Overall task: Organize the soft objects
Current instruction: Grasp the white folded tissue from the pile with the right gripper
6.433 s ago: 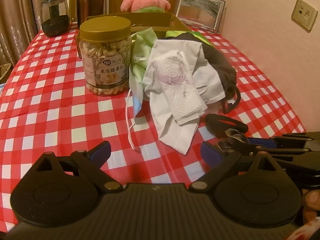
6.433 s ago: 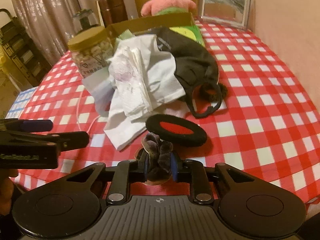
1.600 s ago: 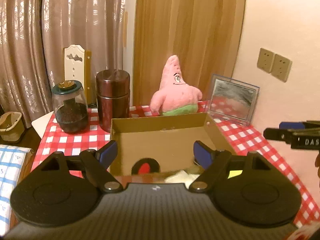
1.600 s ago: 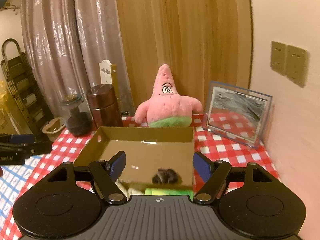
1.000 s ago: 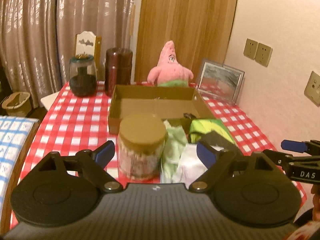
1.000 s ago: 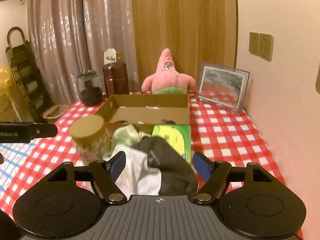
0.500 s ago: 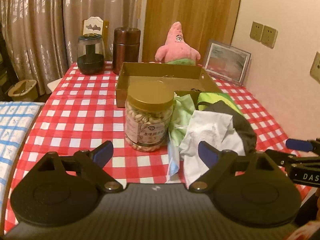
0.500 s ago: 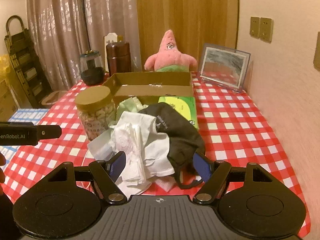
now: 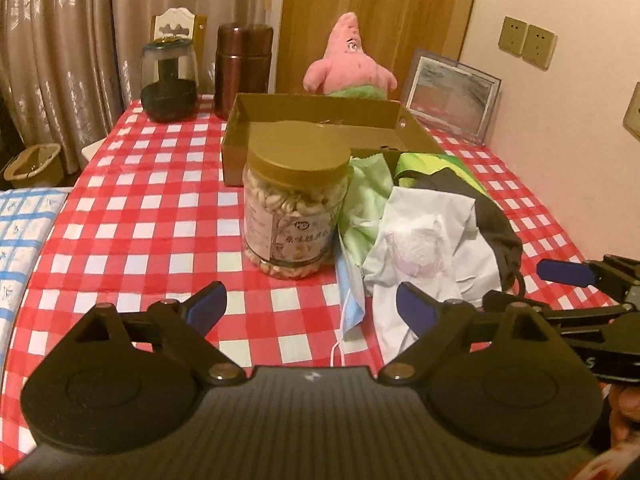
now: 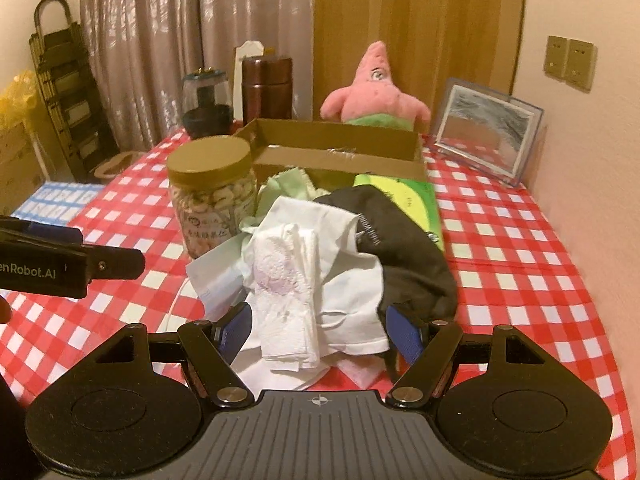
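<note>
**Checked tablecloth, heap of soft things at centre**

Red-and-white checked tablecloth (image 9: 152,208) covers the table, with curtains and a wooden panel behind. A pile of soft items (image 10: 320,256) — white cloth, tissue, black garment, pale green cloth, blue mask — lies just at 3 o'clock of the nut jar (image 9: 298,208). At 12 o'clock of both stands the open cardboard box (image 9: 320,120), a pink plush star (image 10: 376,88) beyond it. The left gripper (image 9: 312,304) hangs above bare cloth, jaws spread wide, gripping nothing. The right gripper (image 10: 318,330) has its jaws wide apart on either side of the pile's near edge, pads not pressing it.
</note>
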{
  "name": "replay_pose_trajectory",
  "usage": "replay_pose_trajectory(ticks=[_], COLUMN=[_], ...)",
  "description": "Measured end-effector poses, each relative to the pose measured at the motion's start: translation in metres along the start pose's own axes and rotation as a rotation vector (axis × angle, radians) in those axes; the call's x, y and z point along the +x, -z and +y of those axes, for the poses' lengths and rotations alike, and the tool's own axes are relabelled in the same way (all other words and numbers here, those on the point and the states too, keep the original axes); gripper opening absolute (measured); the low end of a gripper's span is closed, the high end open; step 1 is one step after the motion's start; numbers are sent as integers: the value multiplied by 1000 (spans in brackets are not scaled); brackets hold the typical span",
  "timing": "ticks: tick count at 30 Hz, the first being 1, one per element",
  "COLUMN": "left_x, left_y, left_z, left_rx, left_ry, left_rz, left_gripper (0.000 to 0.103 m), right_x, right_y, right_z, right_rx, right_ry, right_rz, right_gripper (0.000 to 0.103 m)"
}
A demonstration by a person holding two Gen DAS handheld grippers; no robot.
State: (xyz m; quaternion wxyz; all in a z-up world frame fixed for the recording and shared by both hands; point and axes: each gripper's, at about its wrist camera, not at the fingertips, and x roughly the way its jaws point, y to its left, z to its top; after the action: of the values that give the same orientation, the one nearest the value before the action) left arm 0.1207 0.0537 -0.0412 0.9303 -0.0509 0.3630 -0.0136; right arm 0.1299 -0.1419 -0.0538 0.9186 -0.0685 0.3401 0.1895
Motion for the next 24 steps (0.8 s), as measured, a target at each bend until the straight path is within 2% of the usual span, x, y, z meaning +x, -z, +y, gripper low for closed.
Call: replay_pose_trajectory(ticks=[14,22,24], left_x=[23,28,28], left_y=[3,0,0], left_z=[0,1,2], left_rx=[21,9,8], left_ry=[-7,-15,-17], left_rz=[27,30,31], left_gripper=[90,90,90], right_x=[50,73,76], right_y=[4,2,1], right_z=[11,19,21], right_rx=[-50,-91,-101], right_ry=[-21,-22,-21], right_rz=[37,55,57], right_gripper=[73,61,51])
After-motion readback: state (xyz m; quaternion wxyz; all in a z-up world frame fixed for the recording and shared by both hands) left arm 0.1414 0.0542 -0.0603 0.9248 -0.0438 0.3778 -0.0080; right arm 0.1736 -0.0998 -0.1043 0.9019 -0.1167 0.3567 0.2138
